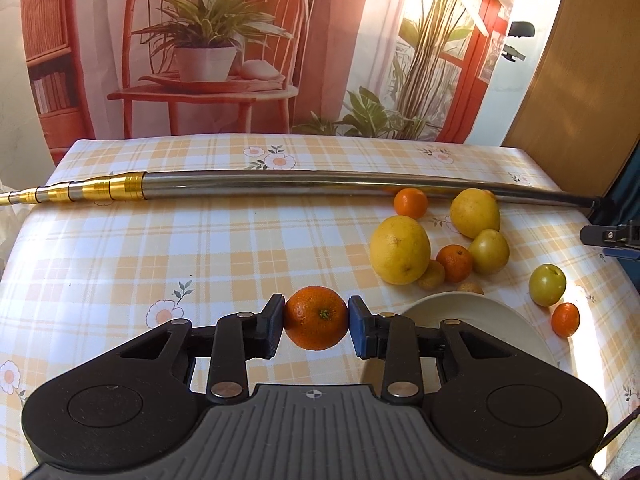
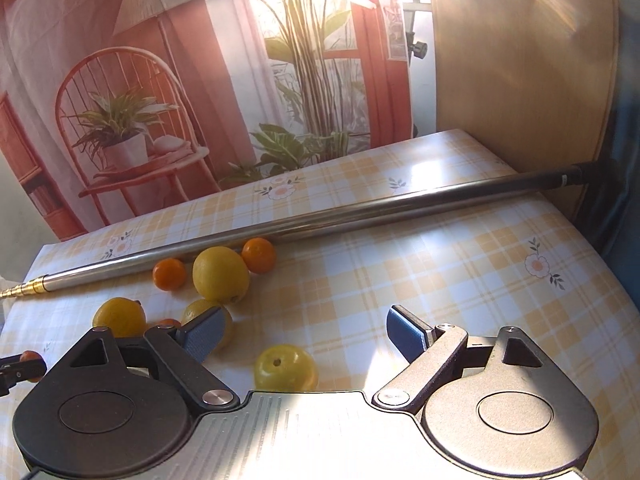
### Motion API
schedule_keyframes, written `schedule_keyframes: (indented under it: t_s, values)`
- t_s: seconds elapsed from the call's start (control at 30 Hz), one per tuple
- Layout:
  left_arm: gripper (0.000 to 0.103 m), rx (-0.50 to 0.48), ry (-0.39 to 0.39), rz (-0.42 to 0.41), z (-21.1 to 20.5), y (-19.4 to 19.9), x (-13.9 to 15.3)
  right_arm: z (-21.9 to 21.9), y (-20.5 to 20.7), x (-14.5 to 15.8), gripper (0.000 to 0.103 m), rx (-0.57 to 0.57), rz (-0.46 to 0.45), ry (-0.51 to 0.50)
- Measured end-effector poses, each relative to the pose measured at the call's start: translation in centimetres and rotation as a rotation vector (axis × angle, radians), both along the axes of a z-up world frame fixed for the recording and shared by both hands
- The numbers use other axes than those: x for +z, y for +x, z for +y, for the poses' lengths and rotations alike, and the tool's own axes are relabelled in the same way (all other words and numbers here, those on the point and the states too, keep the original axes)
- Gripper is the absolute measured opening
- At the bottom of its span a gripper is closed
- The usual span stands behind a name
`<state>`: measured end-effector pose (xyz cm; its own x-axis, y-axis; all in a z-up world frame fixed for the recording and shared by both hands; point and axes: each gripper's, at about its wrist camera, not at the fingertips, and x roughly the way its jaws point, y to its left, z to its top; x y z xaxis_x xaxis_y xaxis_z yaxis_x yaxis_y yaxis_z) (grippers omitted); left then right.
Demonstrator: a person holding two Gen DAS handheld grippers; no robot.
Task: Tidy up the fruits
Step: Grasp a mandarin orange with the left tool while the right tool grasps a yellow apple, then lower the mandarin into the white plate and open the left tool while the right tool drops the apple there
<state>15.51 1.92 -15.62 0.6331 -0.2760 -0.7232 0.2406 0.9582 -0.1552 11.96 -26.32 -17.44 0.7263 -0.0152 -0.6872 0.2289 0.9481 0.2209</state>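
My left gripper (image 1: 316, 326) is shut on a tangerine (image 1: 316, 317), held above the checked tablecloth just left of a white plate (image 1: 472, 316). To the right lie a large yellow citrus (image 1: 400, 249), a second one (image 1: 475, 213), a yellow-green plum (image 1: 489, 251), another plum (image 1: 547, 284) and small tangerines (image 1: 454, 263). My right gripper (image 2: 308, 332) stands open above the table. A yellow plum (image 2: 286, 368) lies just below and between its fingers, untouched. More fruit sits to its left, among it a lemon-like citrus (image 2: 221, 275) and a tangerine (image 2: 259, 255).
A long steel telescopic pole (image 1: 320, 185) with a gold end lies across the table behind the fruit. A printed backdrop hangs behind the table, and a wooden panel (image 2: 520, 60) stands at the right. The table's left half holds only cloth.
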Motion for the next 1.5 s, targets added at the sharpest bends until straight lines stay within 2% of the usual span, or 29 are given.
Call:
schedule_keyframes:
  t_s: [0.23,0.37,0.57,0.73,0.8,1.1,1.3,1.4,1.5]
  values:
    - [0.036,-0.034,-0.045,-0.016,-0.5,-2.5,-0.1,0.7,-0.4,-1.8,0.071,0.056,0.022,-0.058]
    - [0.036,-0.047,-0.067,-0.015,-1.0,-3.4,-0.4,0.7,-0.1,-3.0,0.065,0.075,0.05,-0.046]
    - [0.036,-0.067,-0.073,-0.011,-1.2,-4.0,-0.8,0.6,1.0,-4.1,0.064,0.092,0.066,0.02]
    - [0.036,-0.069,-0.081,-0.004,-1.1,-4.3,-1.0,1.5,2.3,-4.6,0.055,0.142,0.102,0.011]
    - [0.036,-0.076,-0.08,0.001,-1.1,-4.4,-1.1,1.7,2.6,-4.8,0.048,0.154,0.117,0.001]
    - [0.036,-0.112,-0.072,0.025,-1.4,-4.6,-1.9,2.4,3.0,-5.2,0.044,0.177,0.168,-0.015]
    - [0.036,-0.121,-0.059,0.038,-1.5,-4.8,-2.3,2.4,2.5,-4.5,0.044,0.185,0.142,-0.007]
    - [0.036,-0.124,-0.059,0.045,-1.6,-4.7,-2.5,3.5,1.6,-3.0,0.044,0.238,0.099,0.011]
    - [0.036,-0.135,-0.05,0.055,-1.8,-4.7,-2.9,5.6,0.8,-1.7,0.044,0.341,0.083,-0.021]
